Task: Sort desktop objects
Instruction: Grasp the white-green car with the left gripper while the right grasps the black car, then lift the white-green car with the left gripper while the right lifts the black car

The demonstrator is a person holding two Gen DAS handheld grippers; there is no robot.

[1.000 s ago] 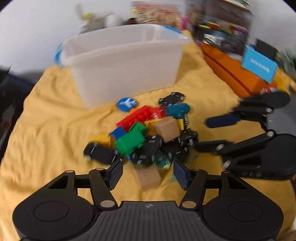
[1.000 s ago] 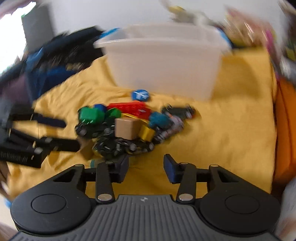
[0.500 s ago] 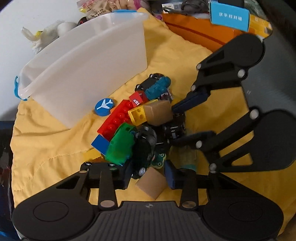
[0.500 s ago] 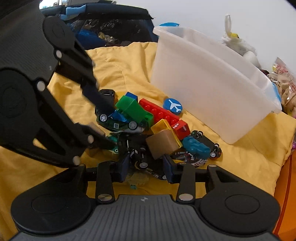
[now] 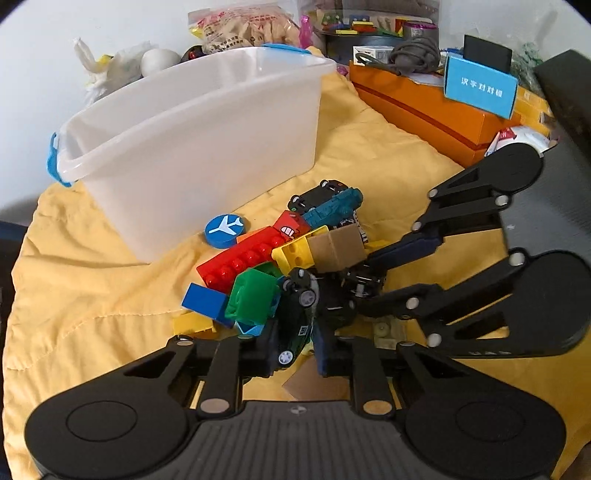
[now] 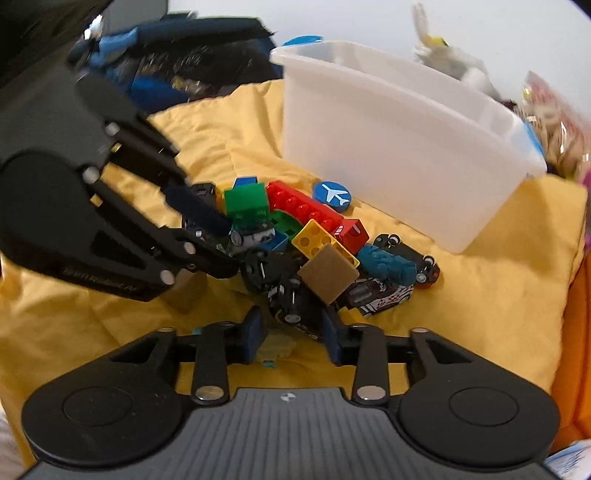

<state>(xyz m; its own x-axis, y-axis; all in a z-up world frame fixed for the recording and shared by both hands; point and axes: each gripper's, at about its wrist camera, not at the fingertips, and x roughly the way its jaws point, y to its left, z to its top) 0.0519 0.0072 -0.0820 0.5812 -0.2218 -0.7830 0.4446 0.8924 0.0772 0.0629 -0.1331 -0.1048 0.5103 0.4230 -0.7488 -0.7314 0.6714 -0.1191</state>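
Left tongs (image 5: 293, 347) closing on dark toy car (image 5: 295, 317)

One white bin (image 5: 192, 122), one airplane disc (image 5: 224, 230), two cardboard cubes (image 5: 338, 248), two claws (image 5: 295, 350)

A plain white wall (image 5: 110, 33) is seen behind the work surface, which is covered by a wrinkled yellow cloth (image 5: 85, 288) lit evenly by soft light. Along the back, an orange box (image 5: 424, 107) with a blue card (image 5: 480, 88) leaned on it, a clear bag of snacks (image 5: 243, 26) and a white crumpled bag (image 5: 107, 66) are crowded together. In the right wrist view, dark blue and black fabric (image 6: 177, 74) is piled beyond the cloth's far left edge.
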